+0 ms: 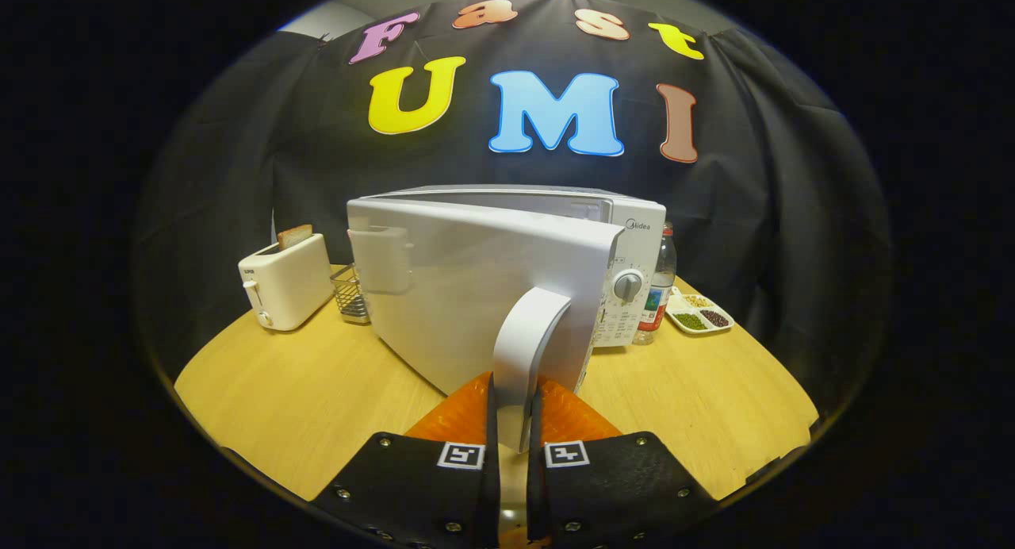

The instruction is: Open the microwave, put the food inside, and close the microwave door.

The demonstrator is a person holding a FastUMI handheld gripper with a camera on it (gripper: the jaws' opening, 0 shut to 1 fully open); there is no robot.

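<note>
A white microwave stands on the wooden table. Its door is swung partly outward toward me, hinged on the left side. The door's curved white handle runs down between my fingers, and my gripper is shut on it, both fingers pressing its sides. The microwave's control panel with a round knob shows just right of the door's edge. The inside of the microwave is hidden behind the door.
A white toaster with a slice of bread stands left of the microwave, a small wire basket beside it. Right of the microwave are a plastic bottle and a white divided dish with beans.
</note>
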